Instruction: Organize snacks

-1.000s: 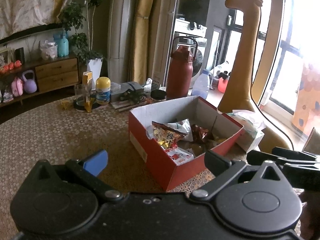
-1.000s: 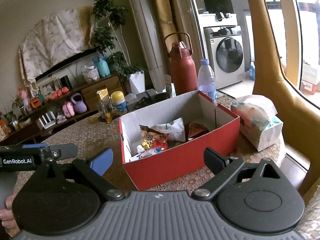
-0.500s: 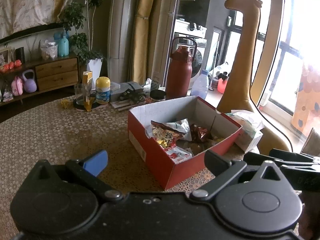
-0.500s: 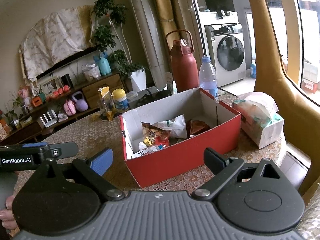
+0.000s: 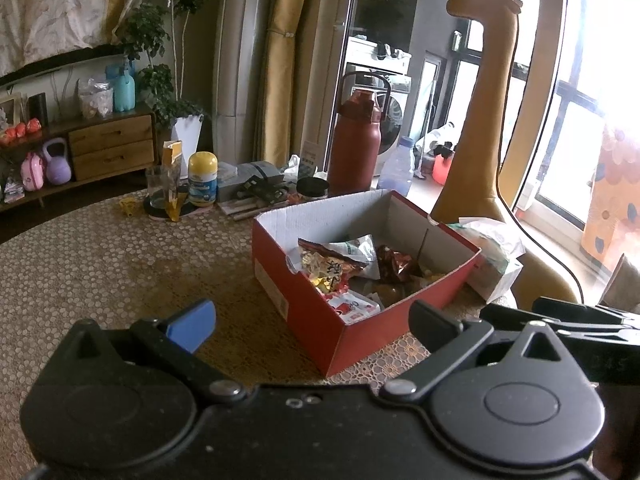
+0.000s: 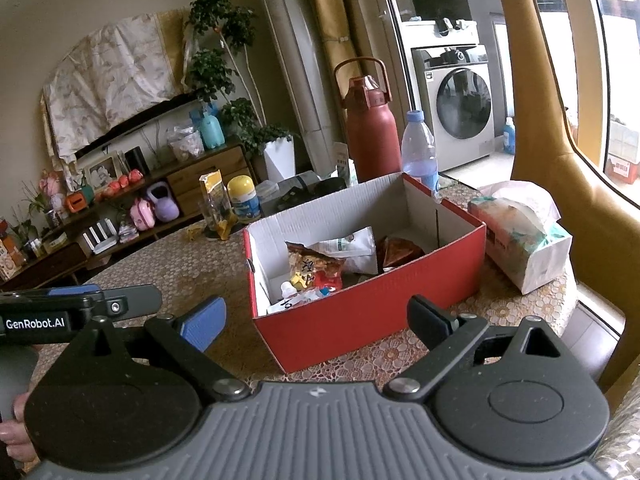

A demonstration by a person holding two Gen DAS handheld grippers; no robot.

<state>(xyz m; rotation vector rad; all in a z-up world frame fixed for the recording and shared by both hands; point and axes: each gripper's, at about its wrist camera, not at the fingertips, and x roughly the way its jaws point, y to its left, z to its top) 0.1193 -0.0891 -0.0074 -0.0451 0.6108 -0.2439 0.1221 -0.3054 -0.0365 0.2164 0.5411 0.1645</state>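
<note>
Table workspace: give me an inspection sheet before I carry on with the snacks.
Surface: patterned table, bare near side.
Job's things: red box open, snack packets inside.
Clutter: tissue pack right of box; maroon flask, water bottle, yellow-lidded jar behind it.
Grippers: left hand-held gripper and right hand-held gripper open, empty, short of the box.
Cables: dark cable at right.
Surroundings: washing machine, giraffe figure.

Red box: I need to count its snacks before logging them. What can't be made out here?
- Right wrist view: the red box near wall hides the lower packets.
- Left wrist view: the snack packets overlap, so no count.
- Both views: packet print is too small.
</note>
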